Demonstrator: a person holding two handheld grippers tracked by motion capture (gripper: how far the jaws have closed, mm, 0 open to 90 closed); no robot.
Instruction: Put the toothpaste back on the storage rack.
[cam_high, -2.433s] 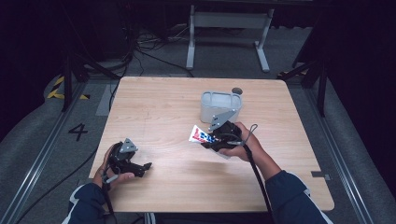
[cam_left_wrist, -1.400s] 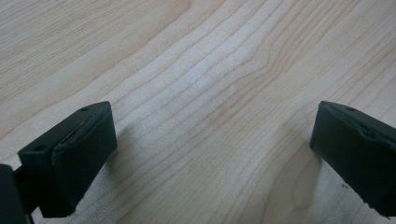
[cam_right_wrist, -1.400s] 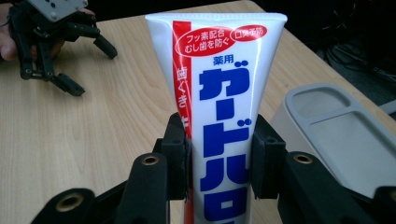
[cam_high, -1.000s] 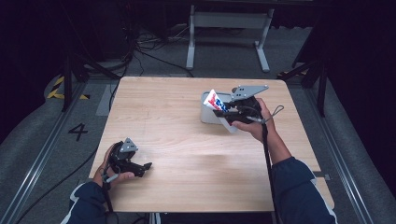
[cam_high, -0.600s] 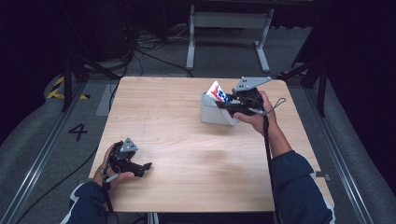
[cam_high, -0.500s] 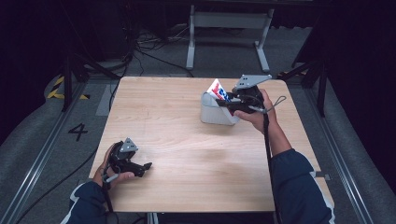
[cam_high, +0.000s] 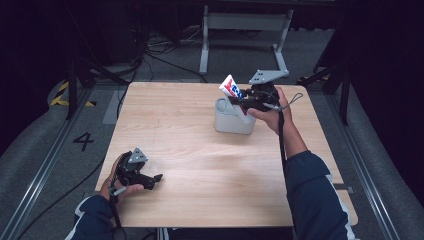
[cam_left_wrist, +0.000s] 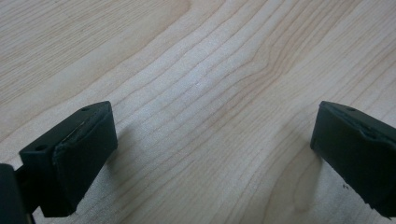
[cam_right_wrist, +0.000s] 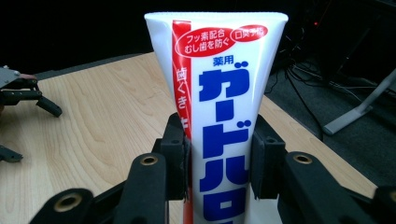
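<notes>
Pale wooden table (cam_high: 200, 150) in a dark room, right gripper (cam_high: 248, 102) jaws clamping toothpaste tube (cam_high: 231, 88), left gripper (cam_high: 150, 179) jaws wide

The left gripper (cam_left_wrist: 212, 158) points down at the pale, wavy-grained wooden tabletop (cam_left_wrist: 219, 79); its two black jaws stand wide apart, with bare wood between the fingers (cam_left_wrist: 74, 149).

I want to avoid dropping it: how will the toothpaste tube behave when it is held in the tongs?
The toothpaste tube looks soft, so it probably dents where the right tongs squeeze it. Its glossy skin may slip. The flat crimped end should keep it from rolling.
</notes>
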